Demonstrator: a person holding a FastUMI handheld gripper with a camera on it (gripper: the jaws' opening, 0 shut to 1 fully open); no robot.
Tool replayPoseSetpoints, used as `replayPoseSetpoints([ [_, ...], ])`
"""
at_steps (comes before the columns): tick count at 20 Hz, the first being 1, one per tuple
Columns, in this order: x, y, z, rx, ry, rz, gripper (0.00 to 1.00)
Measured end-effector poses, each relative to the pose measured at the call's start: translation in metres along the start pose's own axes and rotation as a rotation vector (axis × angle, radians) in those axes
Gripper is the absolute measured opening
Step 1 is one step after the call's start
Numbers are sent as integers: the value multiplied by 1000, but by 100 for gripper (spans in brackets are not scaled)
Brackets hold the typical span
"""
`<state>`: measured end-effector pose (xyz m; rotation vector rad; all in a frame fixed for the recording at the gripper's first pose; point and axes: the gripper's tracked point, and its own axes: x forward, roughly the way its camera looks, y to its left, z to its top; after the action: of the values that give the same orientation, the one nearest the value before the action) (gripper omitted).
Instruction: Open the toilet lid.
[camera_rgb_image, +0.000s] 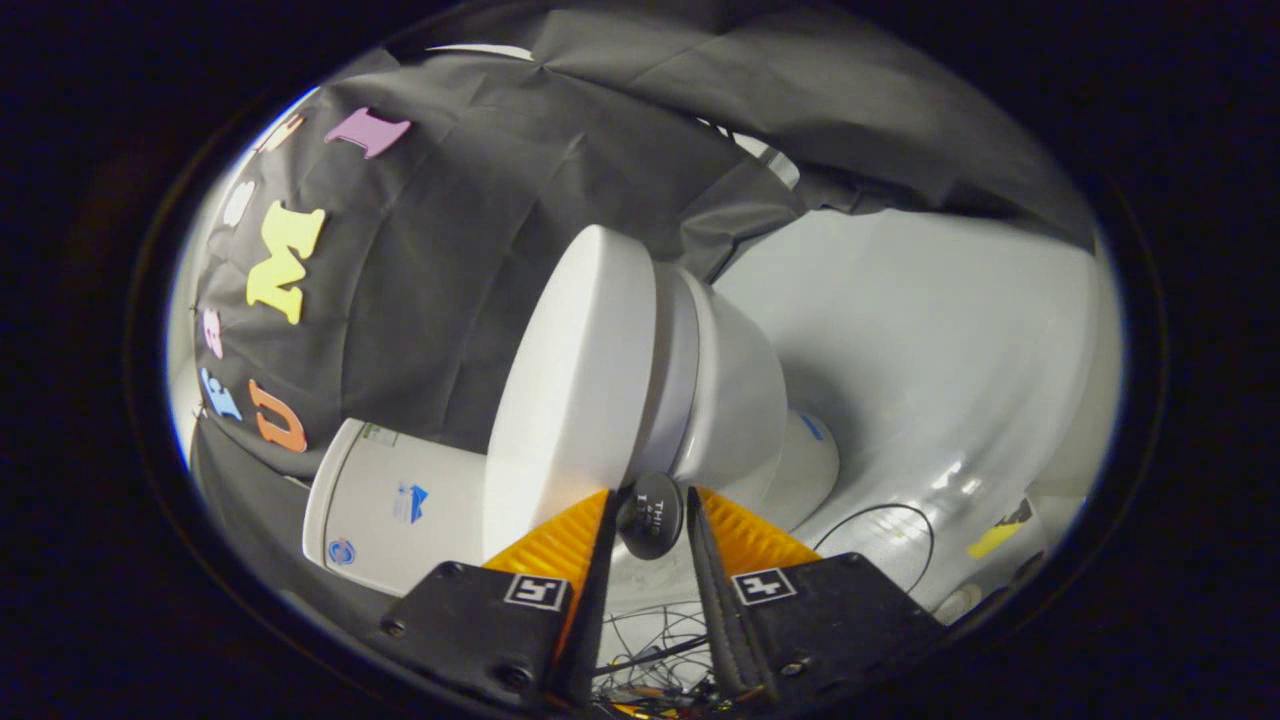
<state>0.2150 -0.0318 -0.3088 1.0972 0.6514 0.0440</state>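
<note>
Two orange fingers (560, 545) of my tongs (648, 500) sit narrow, flanking a small black round knob (649, 515) at the toilet lid's (570, 390) edge; can't tell if both press it. Lid is white, closed against the bowl (735, 400), just ahead. Tank (400, 505) sits beside the lid, cables (650, 640) below.

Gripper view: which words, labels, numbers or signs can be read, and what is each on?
Black knob, clamped between the fingers of the tool: white print, too small to read.
Tank stickers: blue marks, too blurred to read.
Tool's finger plates: square black-and-white markers, no words.
</note>
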Motion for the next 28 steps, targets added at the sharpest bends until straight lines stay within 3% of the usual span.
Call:
replayPoseSetpoints([
  [2,1,-1,0,24,7,13,35],
  [10,1,3,4,200,13,58,9],
  [17,-1,6,3,251,29,-4,9],
  [21,-5,14,3,212,28,-34,8],
  [28,-15,38,9,171,6,18,4],
])
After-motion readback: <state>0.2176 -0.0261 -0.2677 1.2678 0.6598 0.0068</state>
